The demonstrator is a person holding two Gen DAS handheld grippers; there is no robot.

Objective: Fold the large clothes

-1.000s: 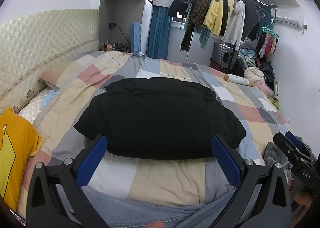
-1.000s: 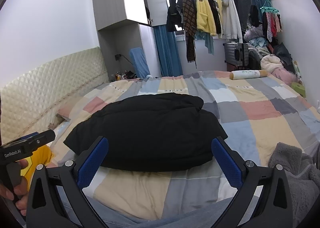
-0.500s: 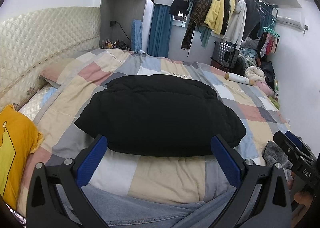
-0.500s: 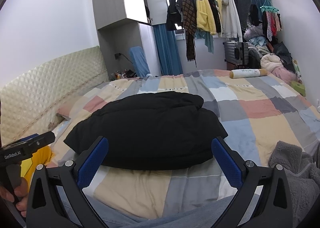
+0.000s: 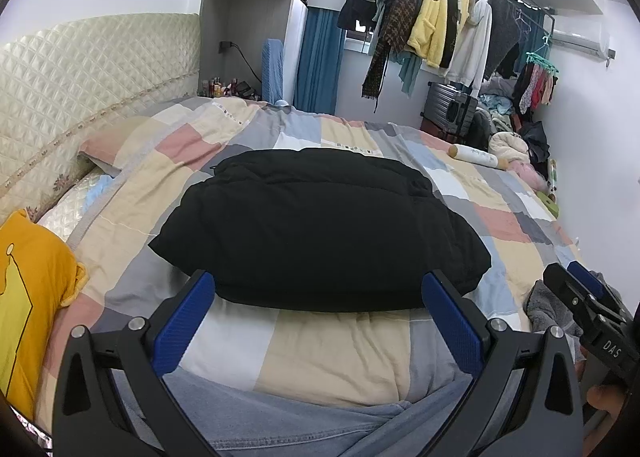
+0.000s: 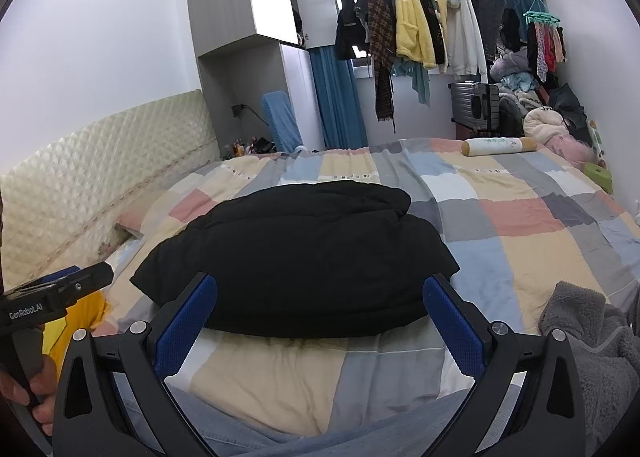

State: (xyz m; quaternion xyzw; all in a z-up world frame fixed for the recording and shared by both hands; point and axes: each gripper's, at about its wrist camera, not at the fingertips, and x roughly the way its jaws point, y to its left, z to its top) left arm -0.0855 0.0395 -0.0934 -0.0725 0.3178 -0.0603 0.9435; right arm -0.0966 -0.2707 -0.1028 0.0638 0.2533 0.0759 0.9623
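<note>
Nothing visibly moved, black jacket point(image 5: 316, 229) folded on bed point(image 5: 332, 353), both grippers' jaws spread, empty.

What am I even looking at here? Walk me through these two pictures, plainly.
No robot here: a person holds a two-finger tool in each hand, each with a fisheye camera looking along its blue-padded fingers. One picture comes from the left gripper, the other from the right gripper. Both are open and hold nothing. Ahead, on the bed's pastel checked quilt, lies a puffy black jacket, folded into a bundle. A yellow pillow sits to the left, a grey fleece garment to the right. Clothes hang on a rack behind.
</note>
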